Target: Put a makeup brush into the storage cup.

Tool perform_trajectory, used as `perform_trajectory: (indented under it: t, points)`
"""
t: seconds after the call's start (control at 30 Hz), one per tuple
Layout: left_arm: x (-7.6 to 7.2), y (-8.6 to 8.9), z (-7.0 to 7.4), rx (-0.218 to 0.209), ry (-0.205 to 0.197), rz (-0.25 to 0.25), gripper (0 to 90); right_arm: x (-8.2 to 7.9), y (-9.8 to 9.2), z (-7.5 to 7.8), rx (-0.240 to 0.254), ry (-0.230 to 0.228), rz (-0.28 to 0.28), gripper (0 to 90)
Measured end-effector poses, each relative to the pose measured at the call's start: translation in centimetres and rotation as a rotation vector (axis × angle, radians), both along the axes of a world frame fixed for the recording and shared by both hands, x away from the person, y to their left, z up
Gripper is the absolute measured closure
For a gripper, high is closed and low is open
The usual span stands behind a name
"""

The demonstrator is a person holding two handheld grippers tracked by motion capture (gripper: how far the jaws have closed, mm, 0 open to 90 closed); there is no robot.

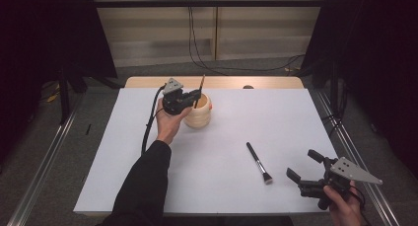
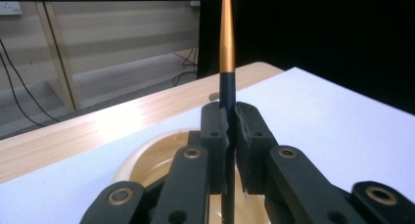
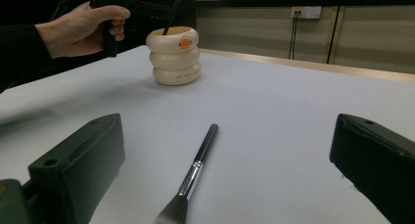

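A cream ringed pot point(image 1: 198, 113) stands at the back middle of the white table top point(image 1: 276, 122). My left gripper point(image 1: 195, 95) hangs over the pot's rim, shut on a thin brush with a black and gold handle point(image 1: 200, 90). That handle point(image 2: 226, 62) points up between the closed jaws, and its lower end dips into the pot point(image 2: 147, 160). A black makeup brush point(image 1: 259, 162) lies flat on the table, bristles toward me. My right gripper point(image 1: 304, 165) stands open just right of it, with nothing between its jaws. The same brush point(image 3: 192, 175) and pot point(image 3: 175, 56) show in the right gripper view.
A wooden table strip point(image 1: 217, 82) runs behind the white top. Cables point(image 1: 197, 43) hang down the back wall. Metal rails point(image 1: 44, 162) run along both sides of the table. A cable point(image 1: 148, 127) trails from the left gripper.
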State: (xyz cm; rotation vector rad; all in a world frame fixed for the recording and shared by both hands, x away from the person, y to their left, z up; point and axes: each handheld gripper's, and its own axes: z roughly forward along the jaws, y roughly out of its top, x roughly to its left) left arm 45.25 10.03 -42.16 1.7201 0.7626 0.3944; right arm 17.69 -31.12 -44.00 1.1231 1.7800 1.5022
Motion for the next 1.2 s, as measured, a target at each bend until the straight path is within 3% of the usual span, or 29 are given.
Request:
perform_trajectory:
  t: [0.03, 0.27, 0.3, 0.37, 0.6, 0.77, 0.83, 0.97, 1.1, 1.13, 1.2]
  points:
    - [-0.01, 0.05, -0.06, 0.020, 0.003, 0.009, 83.3, 0.02, 0.01, 0.00, -0.001, -0.002, 0.000, 0.0]
    - [-0.08, -0.14, -0.60, 0.015, 0.008, -0.008, 83.2, -0.04, 0.04, 0.02, 0.003, 0.003, 0.003, 0.0]
    - [-0.11, -0.11, -0.58, 0.032, 0.012, 0.003, 83.2, -0.03, 0.03, 0.02, 0.002, 0.002, 0.004, 0.0]
    - [-0.06, -0.18, -0.71, 0.014, 0.020, 0.000, 83.2, -0.03, 0.04, 0.02, 0.003, 0.002, 0.003, 0.0]
    - [-0.12, -0.05, -0.69, 0.038, 0.029, 0.005, 82.9, 0.03, 0.02, -0.02, 0.002, -0.001, 0.005, 0.0]
    - [-0.04, 0.21, -0.54, 0.010, 0.025, 0.015, 79.7, 0.03, 0.04, -0.02, 0.002, 0.000, 0.006, 0.0]
    - [-0.13, 0.23, -0.38, 0.033, 0.012, 0.012, 79.6, 0.00, 0.08, 0.00, 0.007, 0.002, 0.005, 0.0]
    - [-0.11, 0.27, -0.35, 0.011, 0.017, 0.022, 77.0, 0.02, 0.09, 0.00, 0.008, 0.001, 0.005, 0.0]
    - [-0.25, 0.27, -0.34, 0.005, 0.019, 0.019, 73.3, 0.01, 0.03, -0.02, 0.007, 0.005, 0.004, 0.0]
    - [-0.31, 0.37, -0.24, 0.025, 0.016, 0.022, 71.0, -0.02, 0.01, 0.00, 0.006, 0.004, 0.003, 0.0]
    - [-0.43, 0.31, -0.20, 0.008, 0.019, 0.030, 69.1, -0.02, -0.02, 0.01, 0.003, -0.001, 0.002, 0.0]
